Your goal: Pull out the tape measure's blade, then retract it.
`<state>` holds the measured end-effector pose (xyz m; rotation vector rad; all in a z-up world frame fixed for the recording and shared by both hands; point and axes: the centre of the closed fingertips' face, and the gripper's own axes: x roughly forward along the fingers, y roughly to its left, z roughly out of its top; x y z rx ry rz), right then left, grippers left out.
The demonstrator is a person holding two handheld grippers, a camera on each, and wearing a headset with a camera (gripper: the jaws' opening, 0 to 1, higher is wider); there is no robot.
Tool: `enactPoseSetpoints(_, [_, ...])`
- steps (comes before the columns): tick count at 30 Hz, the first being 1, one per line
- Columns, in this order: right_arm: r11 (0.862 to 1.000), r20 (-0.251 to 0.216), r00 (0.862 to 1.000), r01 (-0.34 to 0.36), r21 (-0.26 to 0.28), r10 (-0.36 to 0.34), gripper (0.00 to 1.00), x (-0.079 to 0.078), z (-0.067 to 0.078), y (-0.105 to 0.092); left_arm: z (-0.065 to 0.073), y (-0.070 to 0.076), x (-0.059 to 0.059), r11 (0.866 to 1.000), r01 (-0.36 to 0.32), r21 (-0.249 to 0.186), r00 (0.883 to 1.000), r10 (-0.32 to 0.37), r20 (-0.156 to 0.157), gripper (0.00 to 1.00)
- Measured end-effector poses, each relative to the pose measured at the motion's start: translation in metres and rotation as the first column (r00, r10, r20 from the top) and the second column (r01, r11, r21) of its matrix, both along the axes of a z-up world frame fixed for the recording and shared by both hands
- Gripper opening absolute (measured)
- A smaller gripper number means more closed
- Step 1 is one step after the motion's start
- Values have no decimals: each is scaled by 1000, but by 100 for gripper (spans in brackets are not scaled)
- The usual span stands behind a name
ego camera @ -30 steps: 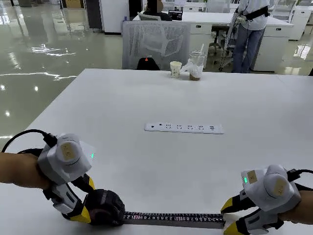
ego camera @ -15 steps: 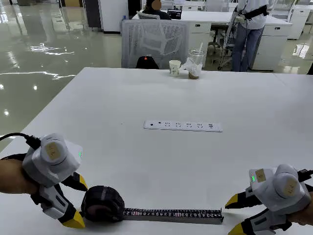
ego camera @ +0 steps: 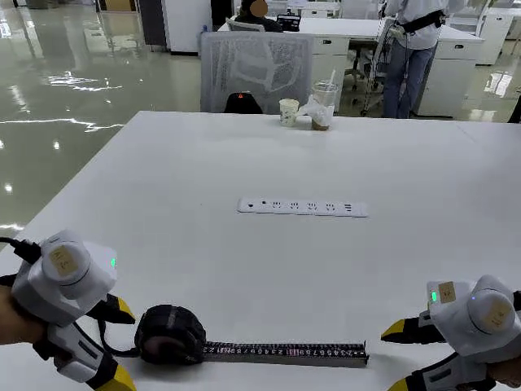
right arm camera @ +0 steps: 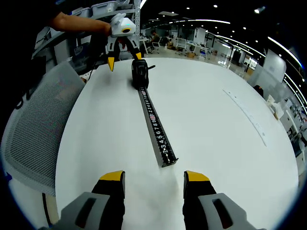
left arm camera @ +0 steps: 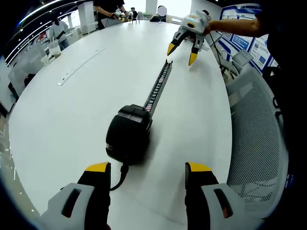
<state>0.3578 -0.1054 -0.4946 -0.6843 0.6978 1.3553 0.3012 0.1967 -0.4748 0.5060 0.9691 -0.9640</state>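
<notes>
Left tongs (ego camera: 123, 343) off the tape measure (ego camera: 169, 334), drawn back, right tongs (ego camera: 396, 357) backed away from blade (ego camera: 285, 352)

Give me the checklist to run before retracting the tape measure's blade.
1. Blade pulled out, lying flat on the table: ok.
2. Left gripper open, tape measure case just ahead of its jaws, not gripped: ok.
3. Right gripper open, blade tip free ahead of its jaws: ok.
4. Power strip well away from the blade: ok.
5. Blade lock setting on the case: cannot tell.
</notes>
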Motion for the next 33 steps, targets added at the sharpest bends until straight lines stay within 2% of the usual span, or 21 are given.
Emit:
enactPoseSetpoints(5, [999, -7, 1000, 31, 15, -31, 50, -6, 3, 0, 1, -1, -6, 999, -44, -23, 999, 44, 6, 61])
enactPoseSetpoints(16, [992, -25, 993, 114, 56, -113, 57, -25, 6, 1, 6, -6, -15, 988, -132, -79, 990, 135, 42, 67])
enactPoseSetpoints(21, [986, -33, 988, 151, 71, -148, 61, -33, 8, 2, 11, -10, -20, 977, -179, -116, 980, 187, 62, 69])
enactPoseSetpoints(26, [981, -30, 985, 172, 86, -170, 64, -39, 11, 4, 13, -12, -29, 966, -215, -141, 972, 226, 63, 72])
enactPoseSetpoints(33, [969, -20, 975, 220, 115, -219, 68, -45, 21, 6, 17, -14, -37, 945, -274, -180, 952, 293, 89, 75])
